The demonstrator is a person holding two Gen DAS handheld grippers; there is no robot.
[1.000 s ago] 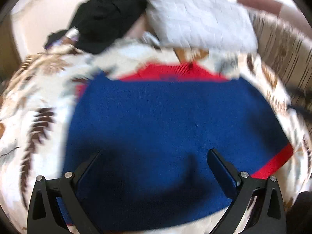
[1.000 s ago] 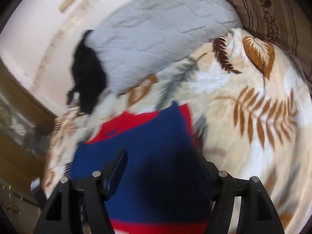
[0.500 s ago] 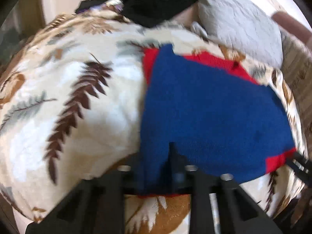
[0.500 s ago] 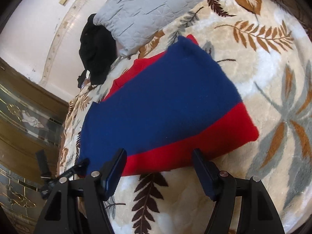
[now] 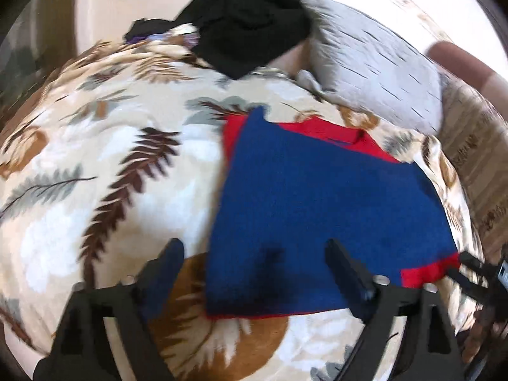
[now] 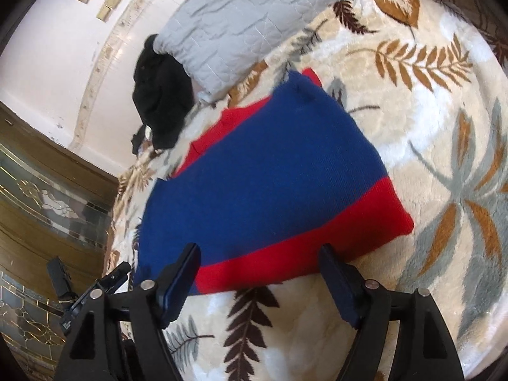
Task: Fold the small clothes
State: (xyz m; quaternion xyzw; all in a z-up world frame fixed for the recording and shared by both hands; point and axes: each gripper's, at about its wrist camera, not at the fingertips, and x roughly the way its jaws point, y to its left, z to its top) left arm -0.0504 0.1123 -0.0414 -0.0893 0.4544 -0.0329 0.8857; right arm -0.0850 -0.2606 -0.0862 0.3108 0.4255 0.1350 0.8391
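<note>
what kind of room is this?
Probably a bedroom: the sweater lies on a bed with a leaf-print blanket, a grey pillow at its head, against a wall.

A bed is carrying everything, spread with a plush cream blanket [image 5: 104, 165] printed with brown and grey fern leaves. A folded blue knitted sweater with red trim [image 5: 317, 209] is lying flat on the blanket. Beyond the sweater, a grey quilted pillow [image 5: 374, 70] is resting, with a crumpled black garment [image 5: 250, 25] lying just beside that pillow.
</note>
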